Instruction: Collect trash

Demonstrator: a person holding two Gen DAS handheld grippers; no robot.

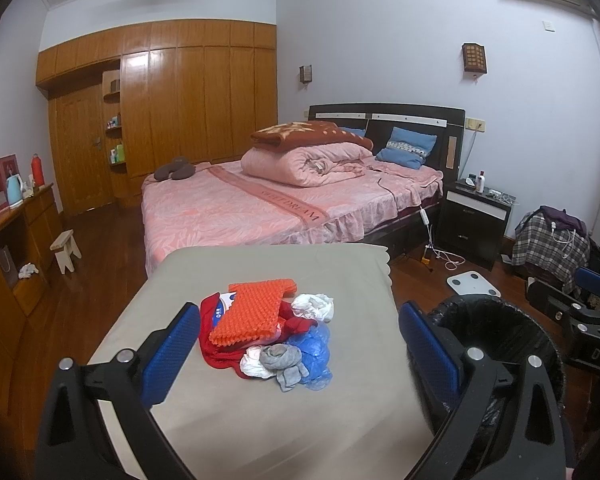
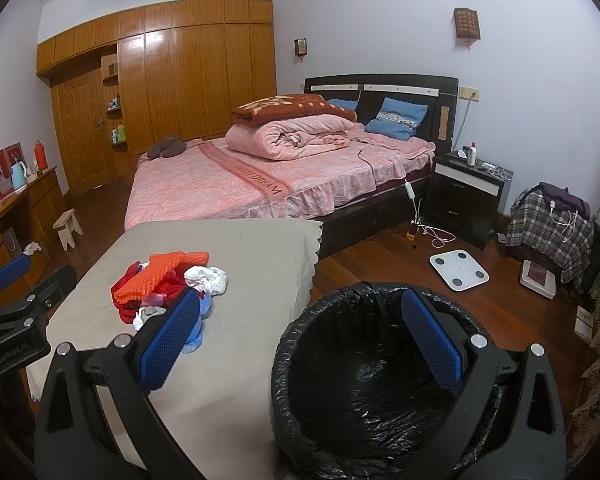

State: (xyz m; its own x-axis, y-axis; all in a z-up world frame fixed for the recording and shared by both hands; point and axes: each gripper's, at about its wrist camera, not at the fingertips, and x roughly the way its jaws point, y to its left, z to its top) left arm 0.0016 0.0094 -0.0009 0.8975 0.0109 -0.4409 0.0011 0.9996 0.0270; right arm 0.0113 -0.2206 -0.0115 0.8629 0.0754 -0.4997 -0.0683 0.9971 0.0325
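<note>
A heap of trash lies on a beige-covered table (image 1: 228, 420): an orange bumpy foam piece (image 1: 252, 312), red wrapping (image 1: 216, 354), white crumpled paper (image 1: 314, 306), a grey wad (image 1: 282, 360) and a blue plastic bag (image 1: 314, 350). My left gripper (image 1: 300, 354) hangs open just above and in front of the heap, holding nothing. A bin with a black liner (image 2: 364, 380) stands right of the table. Open and holding nothing, my right gripper (image 2: 300, 340) hovers over the bin's left rim. In the right wrist view the heap (image 2: 168, 284) lies to the left.
A bed with pink covers (image 1: 260, 200) stands behind the table, a dark nightstand (image 1: 474, 220) to its right. White scales (image 2: 458, 270) and cables lie on the wooden floor. A wooden desk (image 1: 16, 232) and small stool (image 1: 66, 250) are at the left.
</note>
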